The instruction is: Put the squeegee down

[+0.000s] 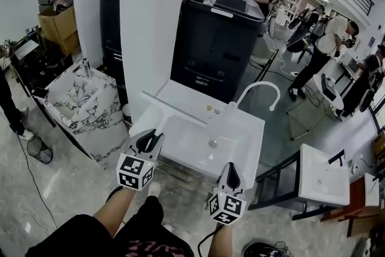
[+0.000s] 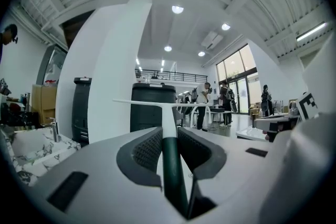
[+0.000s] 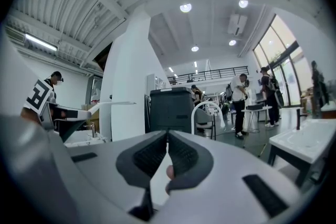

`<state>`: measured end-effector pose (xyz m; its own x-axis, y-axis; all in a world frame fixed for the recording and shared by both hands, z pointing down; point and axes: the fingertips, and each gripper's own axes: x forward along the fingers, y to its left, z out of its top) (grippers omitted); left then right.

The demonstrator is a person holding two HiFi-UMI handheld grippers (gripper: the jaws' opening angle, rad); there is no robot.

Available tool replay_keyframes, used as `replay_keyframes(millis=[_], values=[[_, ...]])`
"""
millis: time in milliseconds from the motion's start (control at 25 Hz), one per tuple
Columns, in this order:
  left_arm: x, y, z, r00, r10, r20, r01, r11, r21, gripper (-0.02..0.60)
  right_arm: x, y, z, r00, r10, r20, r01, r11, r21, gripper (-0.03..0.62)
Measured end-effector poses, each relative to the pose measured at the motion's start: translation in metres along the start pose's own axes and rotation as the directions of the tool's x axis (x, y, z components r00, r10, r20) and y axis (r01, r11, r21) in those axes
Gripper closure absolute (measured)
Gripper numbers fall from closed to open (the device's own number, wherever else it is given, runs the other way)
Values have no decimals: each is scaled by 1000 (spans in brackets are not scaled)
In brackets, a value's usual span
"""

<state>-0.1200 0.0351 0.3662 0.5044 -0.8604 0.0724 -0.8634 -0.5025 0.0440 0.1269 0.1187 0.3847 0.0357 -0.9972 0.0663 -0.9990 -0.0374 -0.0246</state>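
Note:
The squeegee (image 2: pixel 171 170) has a dark green handle, a white neck and a long white blade (image 2: pixel 152 104). My left gripper (image 2: pixel 169 132) is shut on the green handle, and the blade stands level ahead of the jaws. In the head view the left gripper (image 1: pixel 150 139) hovers over the near left edge of the white sink (image 1: pixel 240 144), with the squeegee blade (image 1: pixel 171 109) stretched across the sink's left side. My right gripper (image 1: pixel 231 173) sits at the sink's near edge, shut with nothing between its pads (image 3: pixel 152 153). The right gripper view shows the squeegee blade (image 3: pixel 107 104) far left.
A white arched faucet (image 1: pixel 260 88) rises at the sink's back right. Behind stands a black cabinet (image 1: pixel 213 48) beside a white pillar (image 1: pixel 153 15). A marbled basin (image 1: pixel 84 102) is at left, another white basin (image 1: pixel 325 176) at right. Several people stand in the background.

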Motion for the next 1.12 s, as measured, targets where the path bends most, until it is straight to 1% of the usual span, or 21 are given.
replay_keyframes(millis=[160,480,960,1120], values=[[11,8,-3,1000,5,0,-5,1000,-1,485,13,1,-2,1000,-4,13,4,1000,12,572],[41,22,-11,1000,8,-18,-9,1000,-11,485,43,-1,-8,1000,-7,-4,7,1000,4,572],[116,42,-24,999,-8,-46,6,999,-32,485,118,-11,-15,999,-27,-31,27,1000,4,572],[145,52,-28,999,-11,-50,9,999,-42,485,145,-14,-18,998,-50,-27,49,998,-34,572]])
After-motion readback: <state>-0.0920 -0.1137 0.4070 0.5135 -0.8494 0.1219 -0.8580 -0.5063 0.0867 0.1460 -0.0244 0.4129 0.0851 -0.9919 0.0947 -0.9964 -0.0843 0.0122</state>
